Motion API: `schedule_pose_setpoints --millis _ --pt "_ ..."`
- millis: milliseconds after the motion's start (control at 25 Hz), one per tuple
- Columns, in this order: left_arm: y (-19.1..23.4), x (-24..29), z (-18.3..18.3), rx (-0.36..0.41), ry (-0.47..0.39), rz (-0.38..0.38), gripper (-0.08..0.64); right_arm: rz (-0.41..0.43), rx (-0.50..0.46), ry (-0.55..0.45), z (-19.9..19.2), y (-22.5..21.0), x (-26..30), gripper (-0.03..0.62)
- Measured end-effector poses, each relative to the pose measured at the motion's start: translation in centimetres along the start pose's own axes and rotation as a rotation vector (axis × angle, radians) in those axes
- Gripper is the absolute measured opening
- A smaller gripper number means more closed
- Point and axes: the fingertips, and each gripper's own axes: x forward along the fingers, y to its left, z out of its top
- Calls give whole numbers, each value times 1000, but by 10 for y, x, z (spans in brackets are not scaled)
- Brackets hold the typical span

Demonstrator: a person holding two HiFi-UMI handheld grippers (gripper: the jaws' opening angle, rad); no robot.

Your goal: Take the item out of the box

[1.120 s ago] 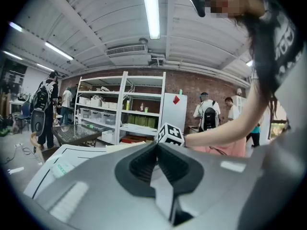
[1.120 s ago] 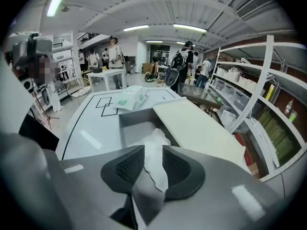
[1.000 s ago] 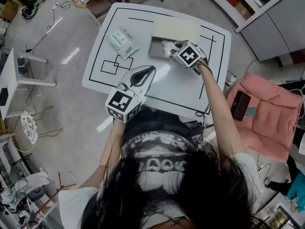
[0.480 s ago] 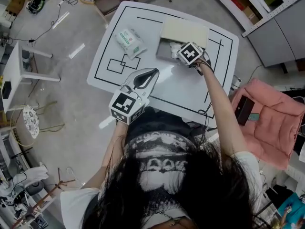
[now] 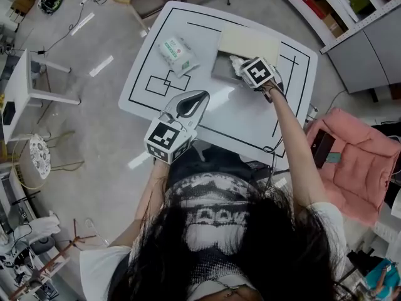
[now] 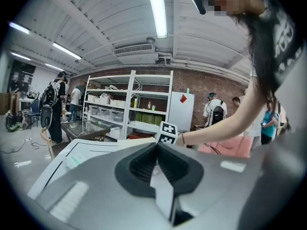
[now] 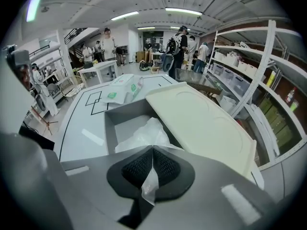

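Note:
A grey open box [image 5: 222, 71] stands at the table's far side, its cream lid [image 5: 249, 42] flipped back behind it. Inside lies a crumpled clear plastic bag [image 7: 143, 132]. My right gripper [image 5: 240, 66] reaches into the box from the right. Its jaws are closing, and in the right gripper view the right gripper [image 7: 152, 151] pinches a fold of the bag between its pads. My left gripper [image 5: 198, 96] hovers over the table's near edge, shut with nothing in it; in its own view the left gripper [image 6: 157, 147] points toward the box.
A green-and-white packet [image 5: 177, 52] lies left of the box on the white table [image 5: 241, 121] with black marking lines. A pink cushioned seat [image 5: 351, 162] sits to the right. Shelving [image 7: 249, 66] stands beyond the table, and people stand in the background.
The head view has drifted slightly. The right gripper stays at the box's right part over the bag. The left gripper keeps its place above the table's near edge.

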Motion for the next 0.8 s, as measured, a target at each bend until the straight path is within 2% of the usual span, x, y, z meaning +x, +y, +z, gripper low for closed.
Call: schedule_pose_setpoints --millis 160,360,800 --pt "3 -6 -2 -2 8 -13 0 -2 11 -27 9 7 -21 6" --pt "9 -19 -2 9 16 -48 0 -31 57 -141 28 18 -54 6" --pt "26 -55 -6 28 23 -139 0 -165 251 -342 38 82 -126 6"
